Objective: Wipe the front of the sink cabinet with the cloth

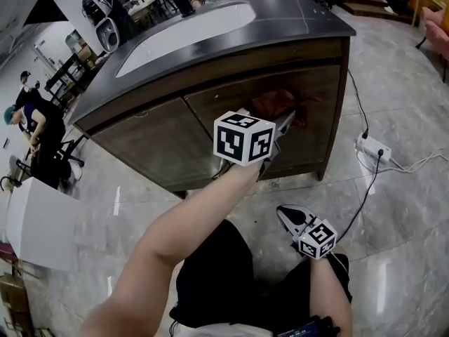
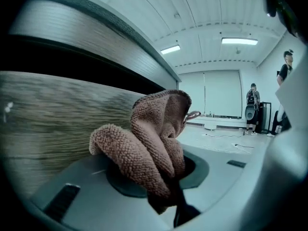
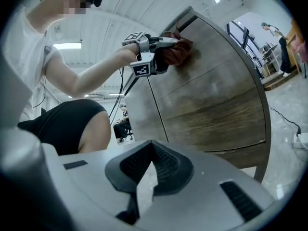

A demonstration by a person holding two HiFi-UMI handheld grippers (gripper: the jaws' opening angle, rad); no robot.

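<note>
The wooden sink cabinet (image 1: 161,142) has a dark top and a white basin (image 1: 186,30). My left gripper (image 1: 279,123) is shut on a reddish-brown cloth (image 1: 275,102), pressing it against the upper part of the right-hand door. In the left gripper view the bunched cloth (image 2: 154,143) fills the jaws, with the wood front (image 2: 53,124) right beside it. My right gripper (image 1: 285,215) hangs low near the person's knee, away from the cabinet, jaws closed on nothing. The right gripper view looks up at the cabinet front (image 3: 216,95), the left gripper (image 3: 161,43) and the cloth (image 3: 179,49).
A white power strip (image 1: 372,147) with cables lies on the marble floor right of the cabinet. A white unit (image 1: 35,223) stands at the left. Several people and chairs are behind the cabinet. A pink seat (image 1: 438,27) is at the far right.
</note>
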